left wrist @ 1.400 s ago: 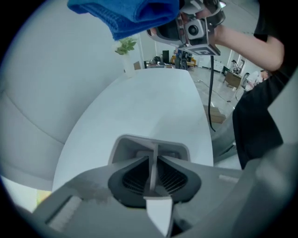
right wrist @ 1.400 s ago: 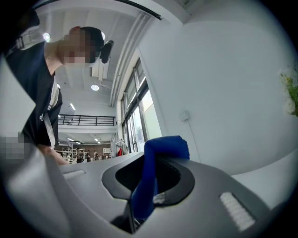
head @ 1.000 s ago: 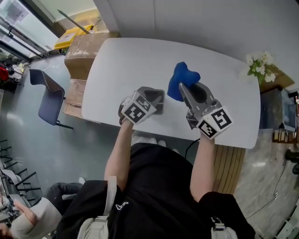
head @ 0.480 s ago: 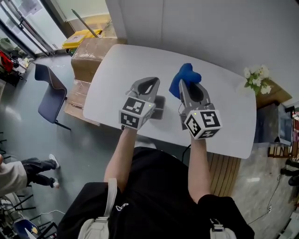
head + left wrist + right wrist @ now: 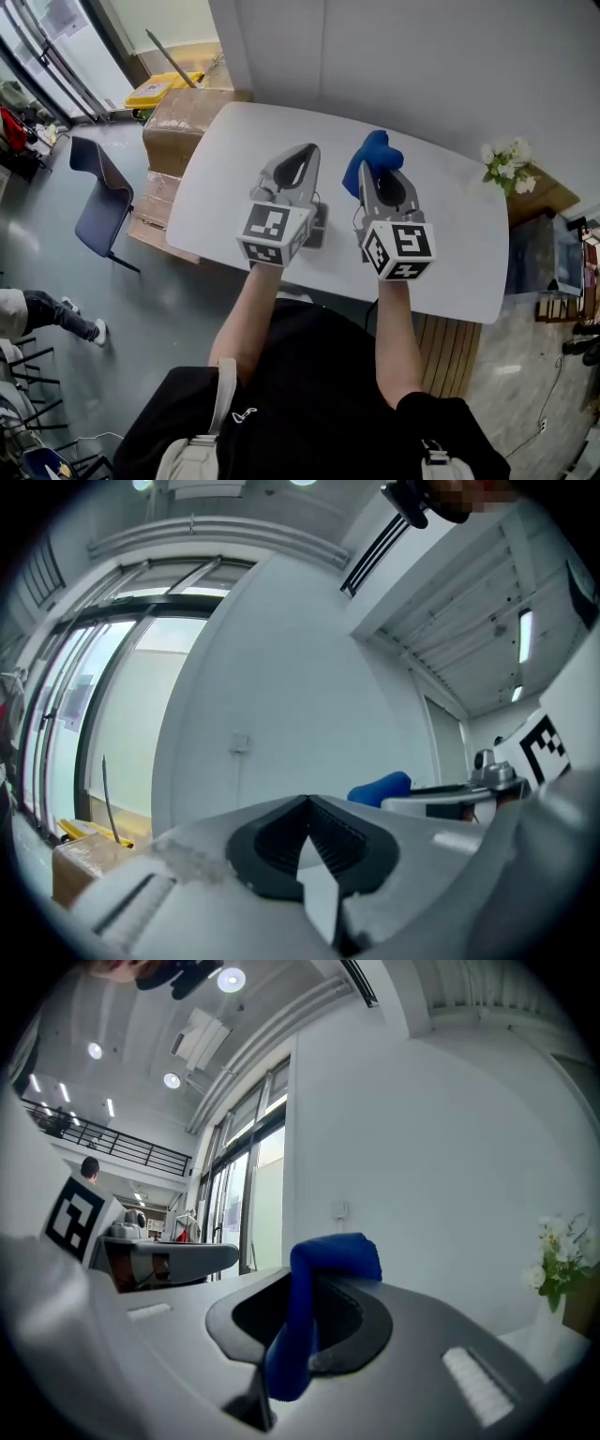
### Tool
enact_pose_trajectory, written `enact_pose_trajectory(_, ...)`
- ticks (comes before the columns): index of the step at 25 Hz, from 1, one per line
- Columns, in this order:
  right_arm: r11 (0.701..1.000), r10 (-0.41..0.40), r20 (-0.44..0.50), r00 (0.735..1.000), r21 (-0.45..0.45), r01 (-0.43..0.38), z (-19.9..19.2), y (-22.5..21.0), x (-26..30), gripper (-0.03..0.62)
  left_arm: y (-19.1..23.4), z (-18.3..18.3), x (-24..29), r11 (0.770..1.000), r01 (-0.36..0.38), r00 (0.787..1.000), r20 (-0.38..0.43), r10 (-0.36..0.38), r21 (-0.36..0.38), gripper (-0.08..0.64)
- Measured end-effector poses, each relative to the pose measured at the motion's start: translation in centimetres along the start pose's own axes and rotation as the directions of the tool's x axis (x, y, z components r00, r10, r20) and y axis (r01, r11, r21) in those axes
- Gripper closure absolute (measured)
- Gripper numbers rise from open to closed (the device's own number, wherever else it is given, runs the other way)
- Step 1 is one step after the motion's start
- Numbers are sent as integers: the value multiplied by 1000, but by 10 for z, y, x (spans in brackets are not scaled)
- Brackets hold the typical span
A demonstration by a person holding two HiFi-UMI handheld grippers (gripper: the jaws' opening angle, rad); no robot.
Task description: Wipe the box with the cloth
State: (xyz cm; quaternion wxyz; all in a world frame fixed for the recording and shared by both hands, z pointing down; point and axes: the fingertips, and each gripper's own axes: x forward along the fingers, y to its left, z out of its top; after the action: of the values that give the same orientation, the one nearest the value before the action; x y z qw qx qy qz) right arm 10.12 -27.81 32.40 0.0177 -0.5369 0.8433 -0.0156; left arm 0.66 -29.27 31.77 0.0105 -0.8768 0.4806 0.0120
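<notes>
My right tongs [image 5: 373,176] pinch the blue fabric cloth [image 5: 374,150]; my left tongs [image 5: 304,157] are closed, empty. The small grey box [image 5: 317,225] sits on the white surface [image 5: 234,141] below and between them, left of the cloth.

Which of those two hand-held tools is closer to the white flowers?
Right. The right tool, gripping the blue cloth, is on the same side as the flowers; the left tool sits beyond it, farther away.

Person's wearing a black short-sleeved top [image 5: 309,375], with pale grey shoulder straps [image 5: 222,389] down at the bottom of the frame. The left gripper [image 5: 307,152] and right gripper [image 5: 372,173] are both light grey shells with dark ribbed pads [image 5: 336,834]. Each one has a white cube [image 5: 272,234] with black square markers on it.
</notes>
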Motion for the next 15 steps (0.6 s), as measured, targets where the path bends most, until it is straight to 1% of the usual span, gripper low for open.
enact_pose_trajectory(3,1000,7,-1,1000,-9,-7,1,2,0,541,1,8,-1,1000,-19,1000,25,20,-12,560)
enact_pose_trajectory(8,1000,10,1,1000,-18,-10,4,4,1,541,0,7,0,999,21,999,34,-20,-30,560)
enact_pose_trajectory(15,1000,16,-8,1000,-20,-16,2,8,2,541,9,12,-8,999,-10,999,48,12,-49,560)
